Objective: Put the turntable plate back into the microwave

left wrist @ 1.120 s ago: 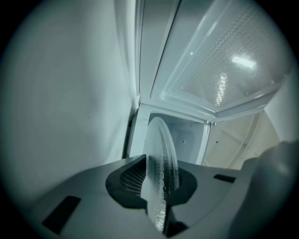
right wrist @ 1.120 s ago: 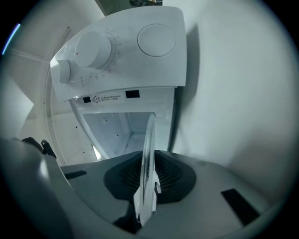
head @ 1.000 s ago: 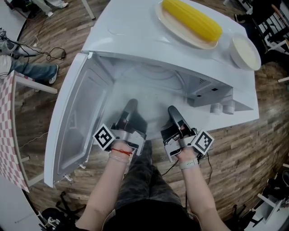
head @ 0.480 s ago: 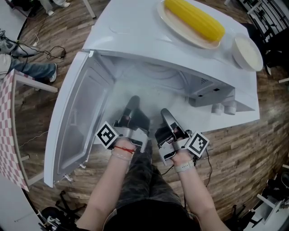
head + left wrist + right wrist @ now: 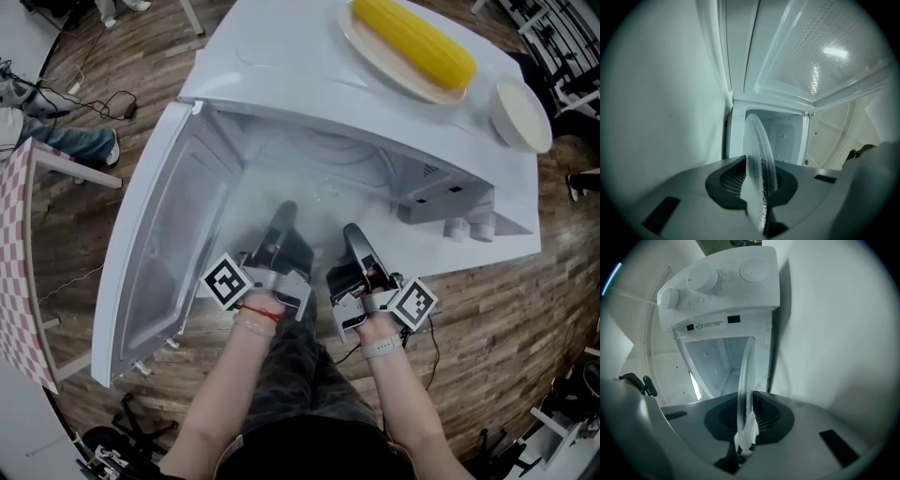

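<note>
- At the microwave (image 5: 281, 75) mouth, left gripper (image 5: 284, 216) and right gripper (image 5: 352, 234) are both clamping the rim of the turntable plate (image 5: 759, 154).
- Risk: uneven pushing may be tilting the glass, letting it slip free.

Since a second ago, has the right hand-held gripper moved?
Yes: the right hand-held gripper shifted slightly left, away from the knobs.

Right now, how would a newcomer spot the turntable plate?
Find the white microwave, door open. At its mouth, left gripper and right gripper pinch a clear glass disc by its rim. Unlike the corn plate and bowl on top, it is see-through.
</note>
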Action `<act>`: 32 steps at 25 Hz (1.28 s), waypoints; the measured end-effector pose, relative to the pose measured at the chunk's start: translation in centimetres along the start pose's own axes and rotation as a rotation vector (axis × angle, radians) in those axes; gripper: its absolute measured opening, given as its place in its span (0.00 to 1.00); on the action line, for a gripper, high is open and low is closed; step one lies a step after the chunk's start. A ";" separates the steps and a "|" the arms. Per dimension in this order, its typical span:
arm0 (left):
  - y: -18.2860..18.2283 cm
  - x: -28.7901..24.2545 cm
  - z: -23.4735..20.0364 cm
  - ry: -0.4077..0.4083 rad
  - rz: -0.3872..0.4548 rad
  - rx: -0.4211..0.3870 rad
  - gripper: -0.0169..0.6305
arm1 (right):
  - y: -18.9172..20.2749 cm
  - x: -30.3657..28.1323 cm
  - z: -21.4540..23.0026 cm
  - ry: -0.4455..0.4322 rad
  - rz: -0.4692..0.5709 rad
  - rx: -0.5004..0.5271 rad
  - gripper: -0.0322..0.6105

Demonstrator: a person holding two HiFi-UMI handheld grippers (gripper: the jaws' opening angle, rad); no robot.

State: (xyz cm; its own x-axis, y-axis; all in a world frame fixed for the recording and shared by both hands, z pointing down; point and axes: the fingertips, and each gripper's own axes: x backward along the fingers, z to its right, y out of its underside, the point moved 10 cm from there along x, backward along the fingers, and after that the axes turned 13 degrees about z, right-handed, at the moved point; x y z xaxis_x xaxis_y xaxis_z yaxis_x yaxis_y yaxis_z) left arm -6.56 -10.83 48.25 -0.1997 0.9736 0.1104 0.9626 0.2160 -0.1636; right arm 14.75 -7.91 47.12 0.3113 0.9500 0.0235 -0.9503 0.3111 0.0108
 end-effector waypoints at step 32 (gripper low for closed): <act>0.0 0.0 1.2 -0.027 -0.126 -0.110 0.09 | -1.1 -3.2 -0.5 0.007 0.022 0.011 0.11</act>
State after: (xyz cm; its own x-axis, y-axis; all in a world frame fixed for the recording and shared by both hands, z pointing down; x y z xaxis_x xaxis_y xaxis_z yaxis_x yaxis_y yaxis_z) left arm -6.75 -10.70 47.11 -0.3235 0.9413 0.0968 0.9435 0.3286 -0.0419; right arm 14.78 -11.23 46.49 0.2900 0.9569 0.0164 -0.9569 0.2896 0.0218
